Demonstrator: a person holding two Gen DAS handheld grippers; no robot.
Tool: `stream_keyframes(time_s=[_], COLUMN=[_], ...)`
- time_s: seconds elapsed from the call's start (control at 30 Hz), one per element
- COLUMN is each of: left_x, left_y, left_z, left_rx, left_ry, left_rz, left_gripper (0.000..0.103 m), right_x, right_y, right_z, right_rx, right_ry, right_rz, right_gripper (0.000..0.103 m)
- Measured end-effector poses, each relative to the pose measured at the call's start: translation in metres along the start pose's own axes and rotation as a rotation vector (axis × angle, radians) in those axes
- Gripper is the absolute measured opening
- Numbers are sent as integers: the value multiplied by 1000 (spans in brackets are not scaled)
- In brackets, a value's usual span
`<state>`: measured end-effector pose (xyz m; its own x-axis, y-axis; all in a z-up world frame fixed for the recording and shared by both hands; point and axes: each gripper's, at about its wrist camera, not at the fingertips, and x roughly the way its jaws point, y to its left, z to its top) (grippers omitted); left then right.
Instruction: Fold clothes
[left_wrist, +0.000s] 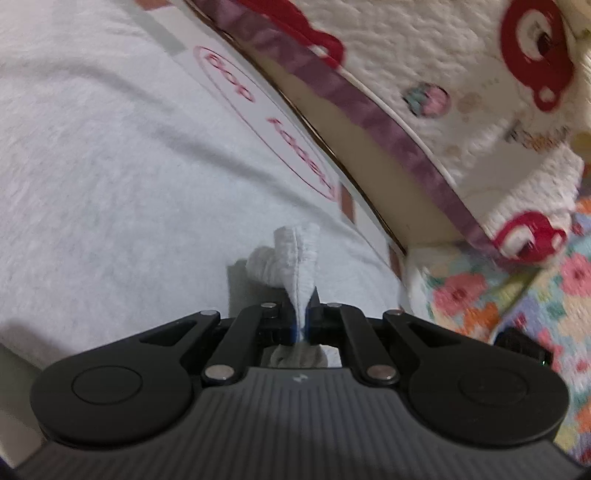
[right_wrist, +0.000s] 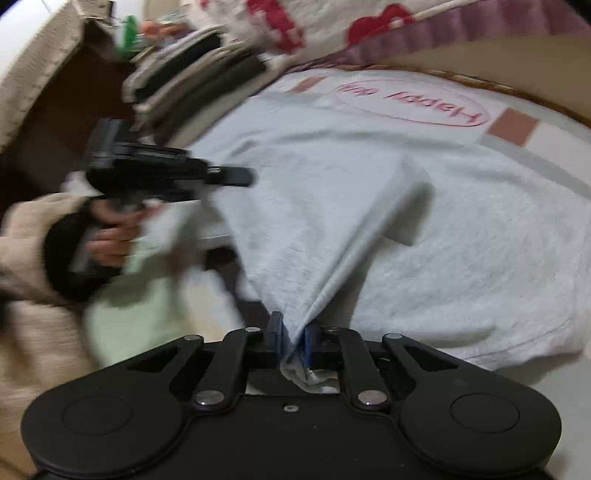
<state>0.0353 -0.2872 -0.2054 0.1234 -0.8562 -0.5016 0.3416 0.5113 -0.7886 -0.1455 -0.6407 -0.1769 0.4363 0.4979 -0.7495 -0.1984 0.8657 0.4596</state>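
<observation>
The light grey garment (left_wrist: 110, 184) lies spread over a white desk (left_wrist: 291, 122) printed with a pink oval of lettering, reaching close to the desk's far edge. The left gripper (left_wrist: 301, 314) is closed tight on a bunched, seamed fold of the garment that sticks up just ahead of its fingertips. The right gripper (right_wrist: 293, 338) is likewise pinched shut on a corner of the garment (right_wrist: 461, 258), lifting it into a taut ridge that runs away across the cloth. In the right wrist view the left gripper (right_wrist: 236, 176) appears from the side, held by a hand (right_wrist: 110, 232) in a cream sleeve; motion blur hides its fingertips there. A stack of folded clothes (right_wrist: 192, 74) sits at the desk's far left corner, smeared and hard to make out.
</observation>
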Motion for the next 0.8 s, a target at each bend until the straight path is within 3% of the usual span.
stream_keyframes(time_s=[0.1,0.27,0.3,0.33,0.4,0.5,0.53,0.57,0.6,0.7,0.8], left_x=[2,22,23,24,24,24,24,19,14,-2,-11], left_y=[-8,-28,-30,-32,-33,-30,-28,-32,-37,-49,-57], left_z=[-13,-34,-37,-39,-39,-36,-36,-34,-33,-29,-24], left_rx=[60,279,308,320,323,310,305,310,315,331,331], left_ry=[74,103,100,95,89,95,98,76,53,-15,-52], left_rz=[10,175,193,200,197,183,178,168,157,127,123], left_gripper=[4,4,4,4,4,4,4,4,3,4,4], right_x=[-11,-16,-10,-5,-7,-13,-13,-12,-8,-3,-18], right_y=[-5,-10,-10,-9,-8,-9,-9,-8,-1,29,48], right_z=[7,11,8,4,-4,-13,-16,-18,-18,-9,-1], right_rx=[1,5,8,17,79,212,251,277,259,157,161], right_ry=[93,225,238,237,136,-81,-149,-205,-227,-253,-331], right_rz=[24,21,-4,-22,-16,-5,-13,-24,-45,-166,-270], right_gripper=[13,13,23,26,28,43,43,37,6,5,5])
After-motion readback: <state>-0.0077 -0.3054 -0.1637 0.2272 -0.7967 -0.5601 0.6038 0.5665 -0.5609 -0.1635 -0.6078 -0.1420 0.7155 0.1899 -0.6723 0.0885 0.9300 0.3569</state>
